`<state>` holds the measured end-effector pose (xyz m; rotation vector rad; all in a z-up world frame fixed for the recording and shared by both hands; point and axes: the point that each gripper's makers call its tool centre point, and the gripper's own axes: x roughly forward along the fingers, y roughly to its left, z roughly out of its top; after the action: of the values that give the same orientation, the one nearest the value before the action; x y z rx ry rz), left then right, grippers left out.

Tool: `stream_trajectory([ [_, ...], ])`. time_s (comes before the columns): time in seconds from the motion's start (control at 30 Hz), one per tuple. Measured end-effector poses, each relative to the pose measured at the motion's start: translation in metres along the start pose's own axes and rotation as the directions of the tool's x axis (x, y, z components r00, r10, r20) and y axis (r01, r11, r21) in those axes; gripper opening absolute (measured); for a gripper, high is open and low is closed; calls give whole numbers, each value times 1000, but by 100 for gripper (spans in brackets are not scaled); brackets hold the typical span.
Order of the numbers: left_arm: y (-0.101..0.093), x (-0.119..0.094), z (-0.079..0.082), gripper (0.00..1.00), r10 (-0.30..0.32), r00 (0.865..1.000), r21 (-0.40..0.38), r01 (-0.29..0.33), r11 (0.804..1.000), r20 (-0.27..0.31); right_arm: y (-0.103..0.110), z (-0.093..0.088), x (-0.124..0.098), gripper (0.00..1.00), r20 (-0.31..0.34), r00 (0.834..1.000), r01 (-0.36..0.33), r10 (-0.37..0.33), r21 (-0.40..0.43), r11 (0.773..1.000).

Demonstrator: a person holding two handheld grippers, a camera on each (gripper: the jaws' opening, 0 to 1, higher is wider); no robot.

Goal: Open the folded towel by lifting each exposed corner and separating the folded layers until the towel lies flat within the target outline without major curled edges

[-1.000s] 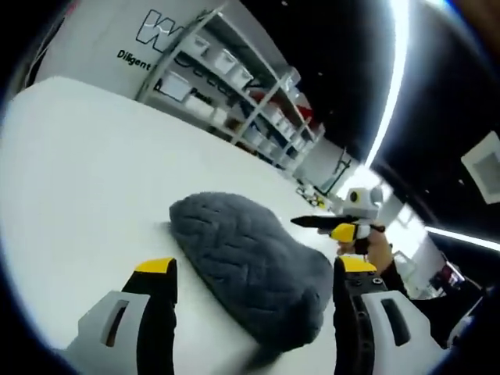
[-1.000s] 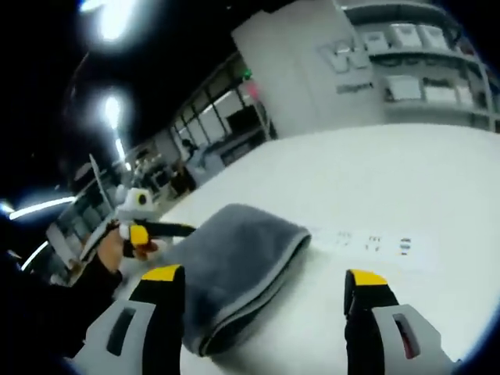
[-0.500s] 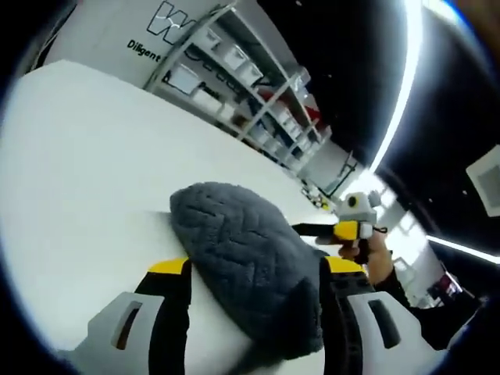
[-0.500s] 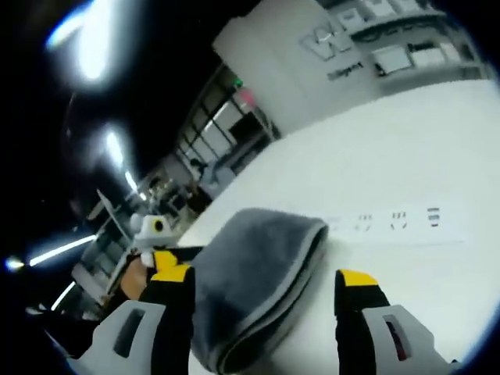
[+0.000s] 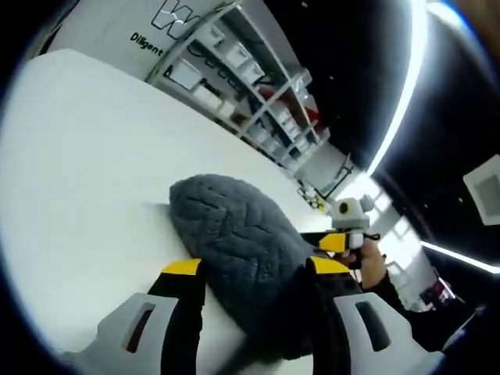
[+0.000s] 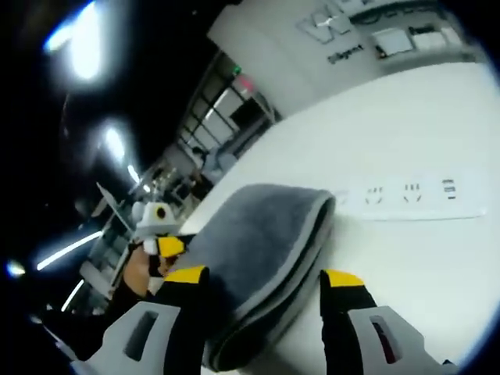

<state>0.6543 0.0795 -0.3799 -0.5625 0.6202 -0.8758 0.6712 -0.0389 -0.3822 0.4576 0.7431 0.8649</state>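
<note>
Two pairs of fingers, both mine, stand around the folded grey towel (image 5: 242, 250) on the white counter (image 5: 86, 156). My left gripper (image 5: 250, 269) has its fingers apart, one yellow tip on each side of the near end of the towel — whether they touch the cloth I cannot tell. In the right gripper view my right gripper (image 6: 262, 277) is also spread, with the lighter folded edge of the towel (image 6: 266, 242) lying between its tips. A white power strip (image 6: 410, 195) lies on the counter just behind the towel. Shelves with bins (image 5: 242, 78) stand beyond the counter.
</note>
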Motion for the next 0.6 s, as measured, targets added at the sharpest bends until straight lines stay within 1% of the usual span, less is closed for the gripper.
stream_trajectory([
  [0.07,-5,2,-5,50,4,1000,2,-4,1000,-2,3,-4,0,54,-1,1000,-1,1,1,1000],
  [0.17,0,3,-1,50,4,1000,3,-4,1000,-6,1,-5,2,54,-4,1000,-2,2,7,1000],
  [0.2,2,3,0,49,6,1000,0,-6,1000,-7,2,-9,5,52,-10,1000,-3,3,15,1000],
  [0.27,7,4,3,46,10,1000,-5,-10,1000,-9,3,-13,5,47,-8,1000,-6,6,23,1000],
  [0.33,14,4,8,41,20,1000,-6,-20,1000,-7,4,-16,5,46,-5,1000,0,0,34,999],
  [0.37,16,4,8,36,37,999,-8,-37,999,2,3,-17,5,43,-3,1000,9,-9,36,999],
  [0.4,15,4,7,33,38,999,-9,-38,999,4,2,-17,5,40,0,1000,16,-16,35,999],
  [0.47,10,5,4,30,27,1000,-8,-27,1000,11,-3,-16,4,34,7,1000,25,-26,46,999],
  [0.53,11,5,6,28,29,999,-12,-29,1000,17,-8,-13,4,27,14,999,28,-29,54,998],
  [0.6,13,7,9,25,22,999,-23,-22,999,23,-13,-8,7,26,17,999,31,-32,60,998],
])
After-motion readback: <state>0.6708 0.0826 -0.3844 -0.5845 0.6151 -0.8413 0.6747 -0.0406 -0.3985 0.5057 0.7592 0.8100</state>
